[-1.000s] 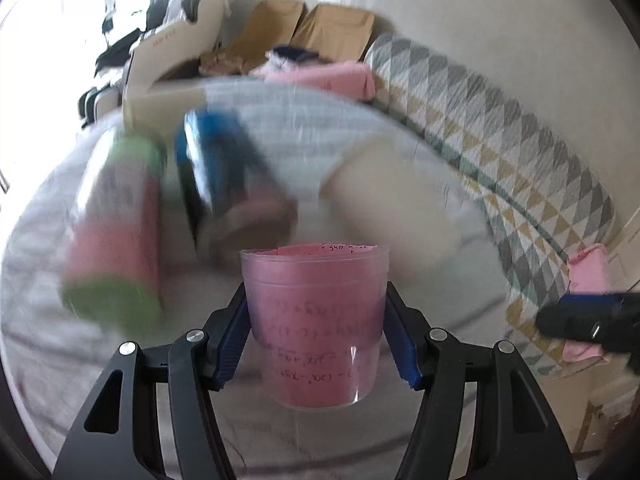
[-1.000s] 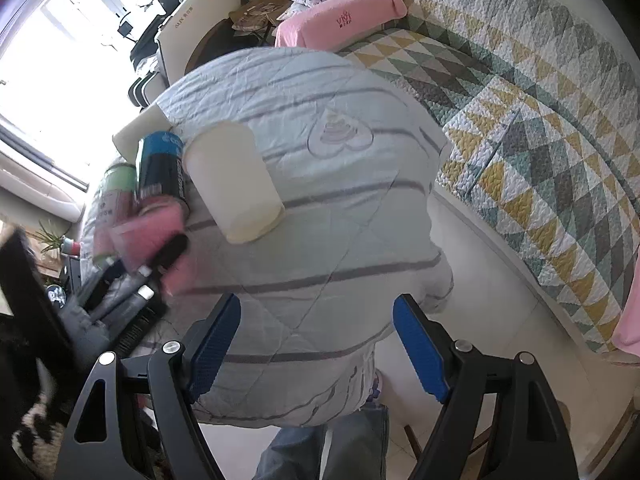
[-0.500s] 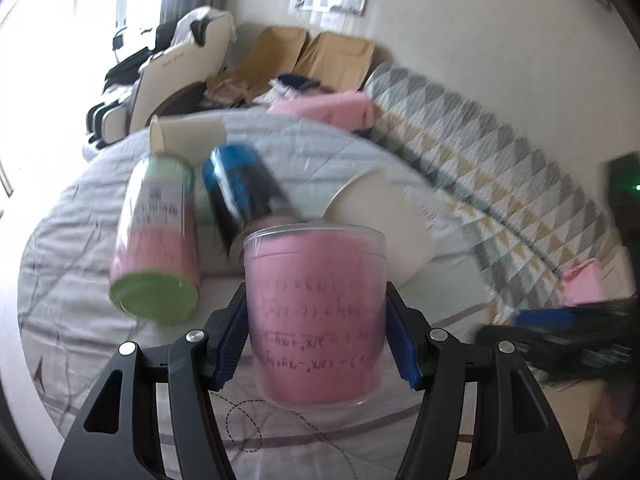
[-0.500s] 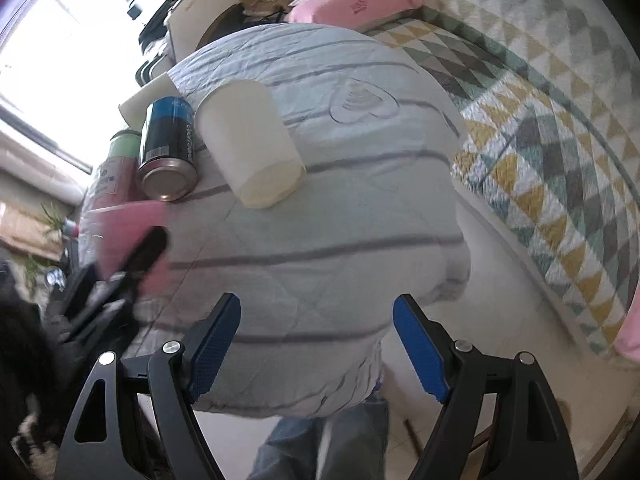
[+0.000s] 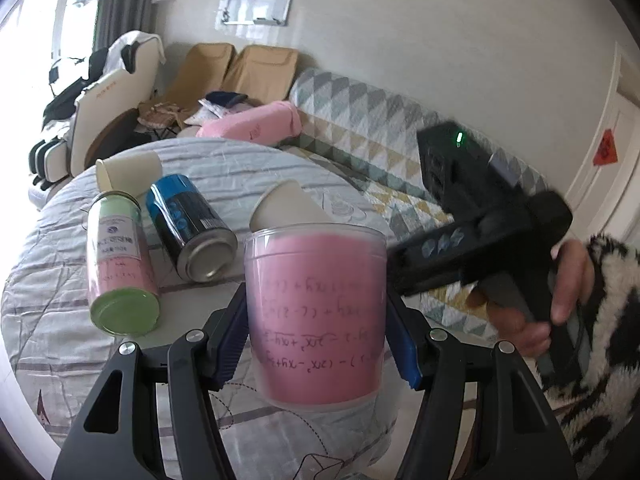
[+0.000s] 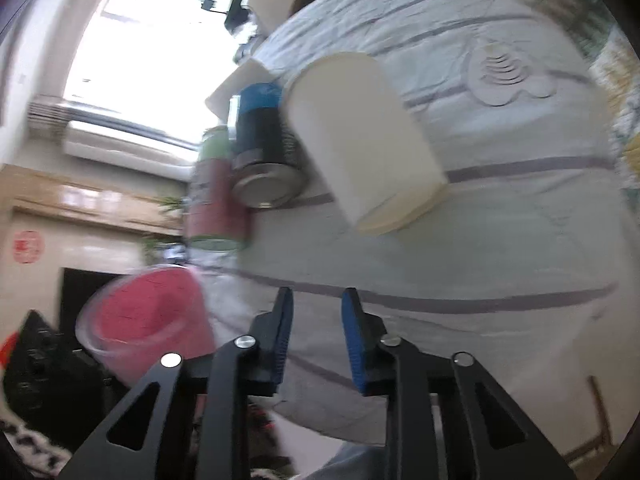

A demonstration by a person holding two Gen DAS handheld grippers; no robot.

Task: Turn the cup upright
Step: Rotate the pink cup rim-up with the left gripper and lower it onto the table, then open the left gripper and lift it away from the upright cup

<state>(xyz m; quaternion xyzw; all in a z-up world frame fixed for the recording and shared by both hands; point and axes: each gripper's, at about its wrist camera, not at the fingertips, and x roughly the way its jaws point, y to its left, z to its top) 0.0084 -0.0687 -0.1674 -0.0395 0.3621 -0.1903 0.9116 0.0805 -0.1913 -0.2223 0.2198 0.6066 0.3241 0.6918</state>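
My left gripper [image 5: 316, 332] is shut on a pink plastic cup [image 5: 316, 312] with black writing, held upright above the near edge of the round table [image 5: 52, 320]. The cup also shows in the right wrist view [image 6: 148, 320] at lower left, mouth up. My right gripper [image 6: 316, 340] has its blue pads a narrow gap apart and holds nothing; it hovers over the table's near edge. Its black body [image 5: 480, 232] and the hand holding it appear right of the cup in the left wrist view.
On the quilted table lie a white paper cup [image 6: 360, 140] on its side, a blue can [image 5: 188, 228], a green-and-pink bottle [image 5: 120, 264] and another white cup [image 5: 128, 168]. A patterned sofa [image 5: 380, 136] runs behind and to the right.
The left gripper lifted the pink cup and steadied it upright. The right gripper swung left toward the cup, rolled, and its jaws narrowed from wide open to a small gap.
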